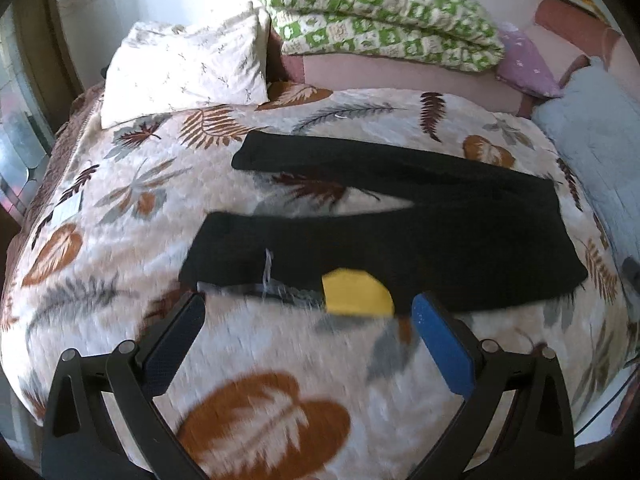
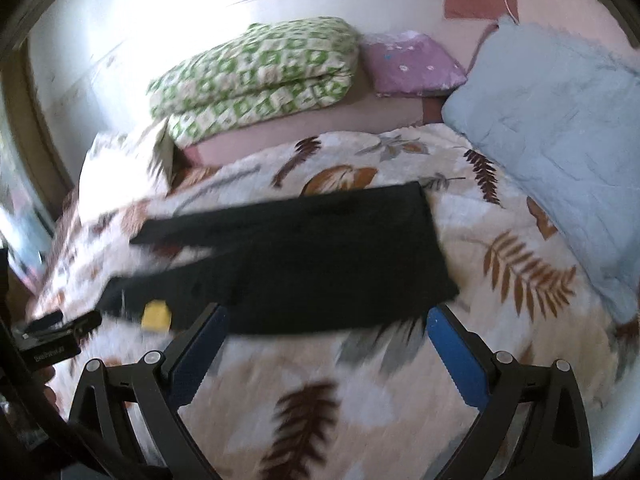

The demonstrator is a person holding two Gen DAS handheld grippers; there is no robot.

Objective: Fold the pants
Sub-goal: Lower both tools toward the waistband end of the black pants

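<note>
In the left wrist view, the black pants (image 1: 400, 220) are seen spread flat on the leaf-patterned bedspread (image 1: 132, 264), with the two legs stretched toward the bed's left side and the waist toward its right side. A yellow patch (image 1: 356, 292) and a pale label (image 1: 267, 270) are seen at the near edge of the nearer leg. The left tool (image 1: 308, 320) is held wide open just short of that edge, with nothing gripped between its blue pads. A white pillow (image 1: 184, 68) is placed at the far left corner of the bed, a green-checked quilt (image 1: 380, 12) and a purple cushion (image 1: 524, 60) along the far edge, and a light blue blanket (image 1: 596, 148) at the right side.

In the right wrist view, which is blurred, the right tool (image 2: 324, 328) is held wide open and empty near the waist end of the pants (image 2: 312, 256). The left tool (image 2: 60, 332) is partly seen at the left edge.
</note>
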